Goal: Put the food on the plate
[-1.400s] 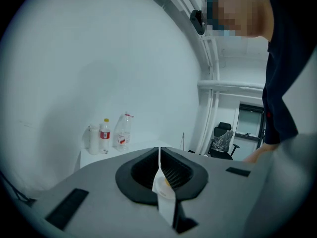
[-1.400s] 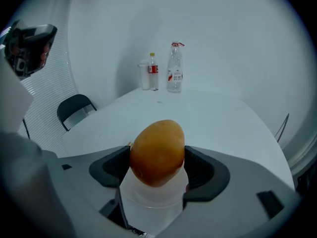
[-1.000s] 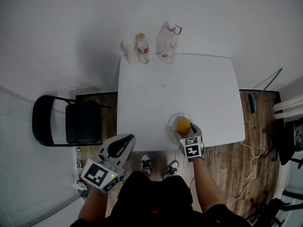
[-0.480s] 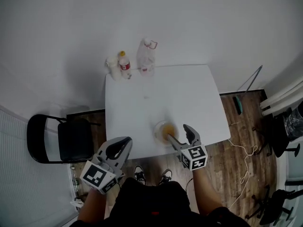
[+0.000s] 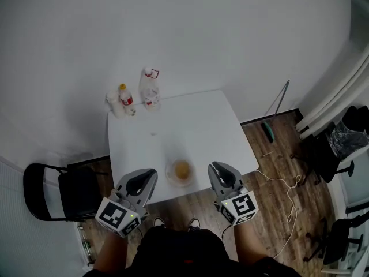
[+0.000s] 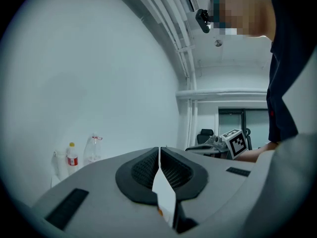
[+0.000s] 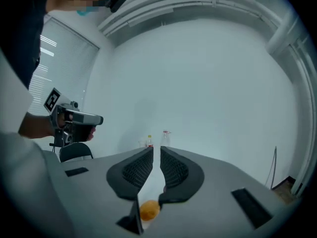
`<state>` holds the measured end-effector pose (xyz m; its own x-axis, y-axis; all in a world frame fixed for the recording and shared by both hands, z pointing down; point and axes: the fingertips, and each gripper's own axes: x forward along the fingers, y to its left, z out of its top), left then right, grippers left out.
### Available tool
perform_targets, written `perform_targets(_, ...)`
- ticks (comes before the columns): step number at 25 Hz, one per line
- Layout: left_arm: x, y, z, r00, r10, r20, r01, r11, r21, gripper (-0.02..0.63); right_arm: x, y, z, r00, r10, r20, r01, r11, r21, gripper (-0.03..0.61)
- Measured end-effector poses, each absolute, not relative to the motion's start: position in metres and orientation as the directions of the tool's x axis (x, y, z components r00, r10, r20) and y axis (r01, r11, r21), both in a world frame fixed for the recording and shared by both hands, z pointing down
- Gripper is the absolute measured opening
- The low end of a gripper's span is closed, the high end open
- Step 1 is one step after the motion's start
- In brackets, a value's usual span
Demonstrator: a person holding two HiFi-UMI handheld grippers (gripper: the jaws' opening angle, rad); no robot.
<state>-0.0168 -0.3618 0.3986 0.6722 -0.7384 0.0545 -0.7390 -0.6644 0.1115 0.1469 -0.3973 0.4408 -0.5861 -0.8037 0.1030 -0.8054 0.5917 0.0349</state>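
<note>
On table [image 5: 196, 126], head view alone shows plate [image 5: 168, 174] under food [image 5: 182, 169]

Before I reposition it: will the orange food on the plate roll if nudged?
Likely: the orange food looks rounded, so it may roll. The plate sits near the table edge, so a hard push could slide both off.

Bare office-like room: white table [image 5: 196, 131], folding chair [image 5: 81, 192], office chair [image 5: 324, 156], wood floor [image 5: 271, 172].
</note>
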Motion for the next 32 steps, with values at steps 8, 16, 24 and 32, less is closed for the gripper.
perform_targets(8, 0.009, -0.354, 0.383, 0.698, -0.715, 0.032, -0.715, -0.694, 0.087, 0.031, 0.169, -0.369, 0.366, -0.555, -0.83, -0.052, -0.83, 0.55, 0.094, 0.023)
perform_targets(16, 0.007, -0.353, 0.379, 0.693, -0.721, 0.013, -0.719, -0.69, 0.083, 0.031, 0.165, -0.367, 0.352, -0.559, -0.826, -0.069, -0.827, 0.549, 0.122, 0.023)
perform_targets(24, -0.001, -0.355, 0.382, 0.687, -0.726, 0.026, -0.725, -0.684, 0.082, 0.031, 0.147, -0.372, 0.363, -0.608, -0.794, -0.012, -0.789, 0.603, 0.117, 0.023)
perform_targets(32, 0.0, -0.35, 0.375, 0.703, -0.712, 0.013, -0.71, -0.699, 0.084, 0.031, 0.144, -0.367, 0.358, -0.609, -0.793, -0.02, -0.789, 0.603, 0.117, 0.023)
